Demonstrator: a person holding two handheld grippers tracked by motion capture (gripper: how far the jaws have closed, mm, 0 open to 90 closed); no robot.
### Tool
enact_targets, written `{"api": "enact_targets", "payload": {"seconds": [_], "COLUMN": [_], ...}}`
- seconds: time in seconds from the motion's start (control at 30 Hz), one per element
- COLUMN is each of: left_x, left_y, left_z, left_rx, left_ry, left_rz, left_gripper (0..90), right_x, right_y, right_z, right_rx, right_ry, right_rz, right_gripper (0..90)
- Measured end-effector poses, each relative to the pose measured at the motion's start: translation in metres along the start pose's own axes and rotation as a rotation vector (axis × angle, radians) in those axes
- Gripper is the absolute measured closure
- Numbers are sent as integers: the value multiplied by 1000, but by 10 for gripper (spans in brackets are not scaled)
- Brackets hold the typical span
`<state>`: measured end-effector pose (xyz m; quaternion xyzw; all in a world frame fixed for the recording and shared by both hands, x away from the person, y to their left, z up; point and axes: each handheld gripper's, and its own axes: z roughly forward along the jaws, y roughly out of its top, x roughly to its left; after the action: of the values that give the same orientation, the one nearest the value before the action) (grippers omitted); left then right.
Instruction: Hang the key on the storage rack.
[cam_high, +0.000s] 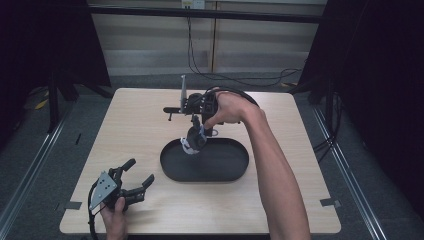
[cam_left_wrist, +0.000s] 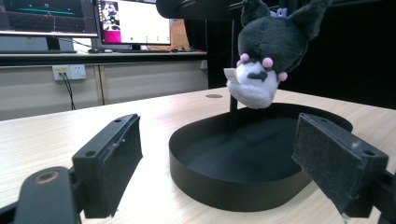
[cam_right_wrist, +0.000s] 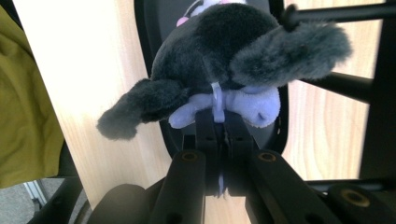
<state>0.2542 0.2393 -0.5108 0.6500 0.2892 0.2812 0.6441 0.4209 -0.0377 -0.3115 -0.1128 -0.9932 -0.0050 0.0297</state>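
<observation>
Plush toy (cam_left_wrist: 262, 56) hangs head-down over the black oval tray's (cam_high: 172, 170) far-left rim, pinched by the right gripper (cam_right_wrist: 219, 122) — jaws closed on its lilac body. Left gripper (cam_high: 134, 178) idles near-left of tray, wide apart, empty. Risk: thin pinch slips — toy lands outside tray.

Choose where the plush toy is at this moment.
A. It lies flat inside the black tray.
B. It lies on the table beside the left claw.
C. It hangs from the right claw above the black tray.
C: the right claw is shut on the plush toy, which hangs head-down above the black tray, not touching it.
</observation>
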Motion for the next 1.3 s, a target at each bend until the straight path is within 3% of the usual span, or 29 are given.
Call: {"api": "enact_targets", "payload": {"seconds": [0.3,0.47,0.67,1.3], "left_x": [0,0,0,0], "left_y": [0,0,0,0], "left_z": [0,0,0,0], "left_rx": [-2,-1,-1,-1], "left_ry": [1,0,-1,-6], "left_rz": [0,-2,-2,3], "left_gripper": [152,153,153,153], "right_x": [-14,-16,-20,-33], "right_y": [1,4,5,2], "right_z": [-5,-9,-11,-4], "right_rx": [18,0,13,1], "right_ry": [-9,-17,-31,-40], "right_rz": [19,12,15,35], "right_gripper": [870,870,869,860]}}
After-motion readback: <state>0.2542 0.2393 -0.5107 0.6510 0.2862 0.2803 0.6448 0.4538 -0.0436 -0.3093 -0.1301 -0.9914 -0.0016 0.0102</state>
